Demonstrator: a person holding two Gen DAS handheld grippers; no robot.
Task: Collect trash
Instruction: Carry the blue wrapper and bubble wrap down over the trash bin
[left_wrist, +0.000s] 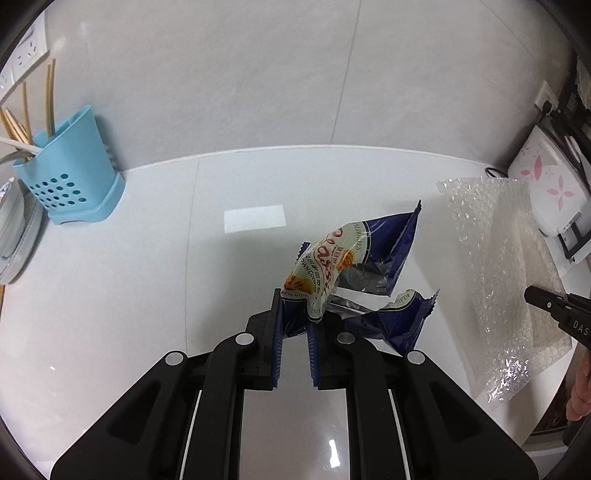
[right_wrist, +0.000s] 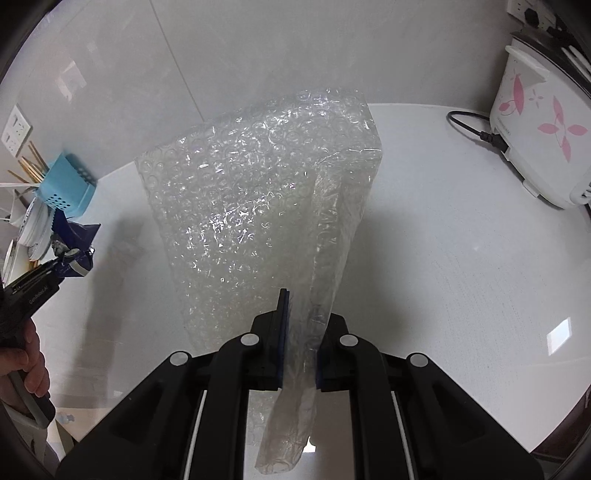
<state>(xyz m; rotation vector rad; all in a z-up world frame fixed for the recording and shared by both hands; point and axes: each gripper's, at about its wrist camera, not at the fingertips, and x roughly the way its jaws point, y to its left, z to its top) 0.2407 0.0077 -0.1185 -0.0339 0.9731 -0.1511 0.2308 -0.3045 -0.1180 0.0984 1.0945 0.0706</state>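
Clearly, with the left gripper (left_wrist: 295, 325) clamped on the torn blue foil cookie wrapper (left_wrist: 354, 258) and the right gripper (right_wrist: 300, 332) pinching the clear bubble-wrap sheet (right_wrist: 258, 184), both grips should stay firm until over a bin.

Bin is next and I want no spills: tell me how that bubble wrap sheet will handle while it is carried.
The bubble wrap probably stays floppy: it folds and droops around the right gripper. It looks light for its size, being thin and see-through. Its loose tail below the jaws may swing or snag, so carry it clear of the rice cooker.

"COOKIES" on wrapper (left_wrist: 343, 258), "DAS" on right gripper (left_wrist: 532, 295)
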